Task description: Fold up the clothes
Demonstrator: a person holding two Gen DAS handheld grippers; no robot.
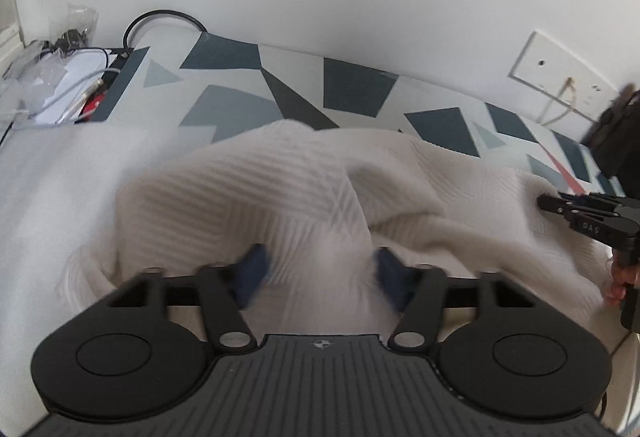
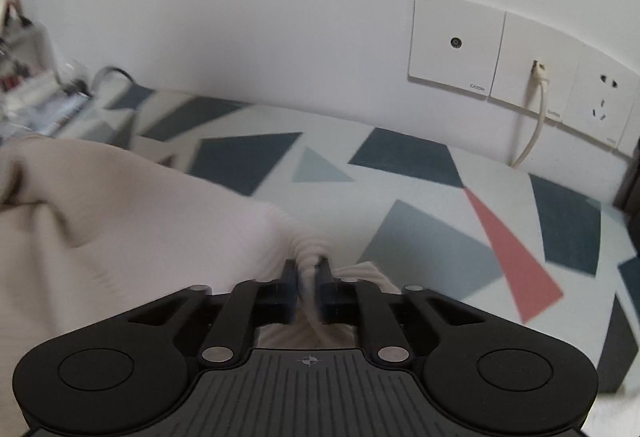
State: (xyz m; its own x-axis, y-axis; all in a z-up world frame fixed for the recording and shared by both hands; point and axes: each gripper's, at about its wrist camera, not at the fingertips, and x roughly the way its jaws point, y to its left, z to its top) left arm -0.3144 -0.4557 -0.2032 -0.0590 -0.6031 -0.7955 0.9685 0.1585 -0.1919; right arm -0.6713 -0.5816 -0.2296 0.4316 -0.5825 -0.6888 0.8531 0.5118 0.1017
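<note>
Two grippers work one garment. The right gripper point(image 2: 307, 287) has its fingers point(image 2: 289, 291) pinched nearly together on a gathered fold at the edge of the cream ribbed knit sweater point(image 2: 132, 221), a grip that looks meant to lift or carry that edge across for a fold. The left gripper point(image 1: 318, 277) holds its fingers point(image 1: 250, 273) well apart with sweater cloth point(image 1: 248, 197) lying between and ahead of them; they do not appear to clamp it, though motion blur makes contact hard to judge (the blue pads are smeared). In the left wrist view the right gripper point(image 1: 550, 203) shows at the far right, its tips at the sweater's edge, with part of a hand point(image 1: 622, 279) on its handle.

The sweater lies rumpled in a heap on a surface spread with a geometric-patterned cloth point(image 2: 420, 165) of dark blue, grey and one red shape, the garment not yet flat or squared, so the folding seems at an early stage. Holding the edge taut on one side while the other gripper stands ready would let the knit be drawn out smooth.

Beyond, three white wall plates point(image 2: 456, 49) sit in a row on the wall, one with a pale cable point(image 2: 538, 109) plugged in. At the far left lies a clutter of wires and papers point(image 1: 68, 77), with one black cable point(image 1: 160, 15) looping over the surface's end.
</note>
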